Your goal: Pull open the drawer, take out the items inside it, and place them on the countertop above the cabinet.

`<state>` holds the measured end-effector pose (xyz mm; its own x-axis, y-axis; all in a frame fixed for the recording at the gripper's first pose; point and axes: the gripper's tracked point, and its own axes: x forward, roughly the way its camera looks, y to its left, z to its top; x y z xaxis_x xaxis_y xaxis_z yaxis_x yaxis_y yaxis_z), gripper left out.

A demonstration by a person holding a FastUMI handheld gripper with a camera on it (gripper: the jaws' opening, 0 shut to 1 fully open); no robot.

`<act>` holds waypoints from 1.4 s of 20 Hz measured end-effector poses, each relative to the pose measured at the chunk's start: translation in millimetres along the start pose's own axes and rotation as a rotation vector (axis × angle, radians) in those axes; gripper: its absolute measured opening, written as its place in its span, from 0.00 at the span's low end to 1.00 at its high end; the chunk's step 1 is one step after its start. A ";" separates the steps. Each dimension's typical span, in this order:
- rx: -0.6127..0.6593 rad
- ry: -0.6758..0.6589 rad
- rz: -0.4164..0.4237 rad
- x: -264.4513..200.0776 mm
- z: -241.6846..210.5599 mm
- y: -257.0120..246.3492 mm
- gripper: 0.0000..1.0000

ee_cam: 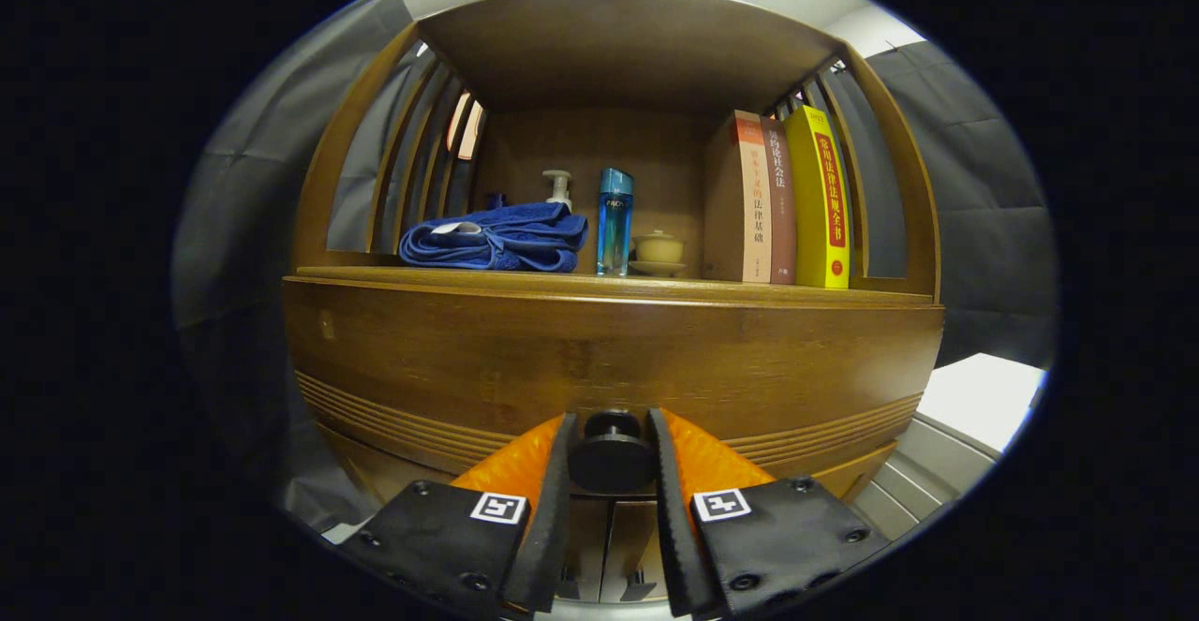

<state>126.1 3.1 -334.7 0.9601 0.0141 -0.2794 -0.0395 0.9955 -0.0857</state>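
Observation:
A brown wooden drawer front point(609, 359) fills the space just ahead of me, below the countertop point(609, 286) of the cabinet. Its round dark knob point(612, 457) sits between my two fingers. My gripper point(611, 434) is closed around the knob, with both fingers point(559, 471) pressing on its sides. The drawer looks closed or nearly so, and its inside is hidden.
On the countertop stand a folded blue towel point(494, 239), a white pump bottle point(559, 188), a blue bottle point(614, 221), a small lidded cup on a saucer point(658, 250) and three upright books point(787, 199). Slatted wooden sides and a top board enclose that shelf. A white surface point(979, 396) lies lower right.

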 end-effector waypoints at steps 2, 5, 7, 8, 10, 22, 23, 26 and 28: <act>0.004 -0.009 0.002 3.0 3.0 -0.4 0.49; 0.003 -0.017 -0.003 -0.8 7.9 -2.0 0.46; 0.006 -0.022 -0.008 -10.2 9.3 -2.6 0.46; 0.001 -0.025 -0.011 -15.9 10.2 -3.2 0.46; -0.001 -0.019 -0.014 -29.8 10.6 -3.3 0.45; 0.028 0.011 -0.039 -113.7 13.0 -2.9 0.45; 0.033 0.015 -0.038 -119.2 12.8 -3.3 0.45; 0.038 0.021 -0.030 -131.9 6.2 -11.5 0.45; 0.047 0.027 -0.030 -134.0 0.1 -13.1 0.45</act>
<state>-2.0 -11.9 -296.1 0.9528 -0.0181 -0.3030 0.0031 0.9987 -0.0500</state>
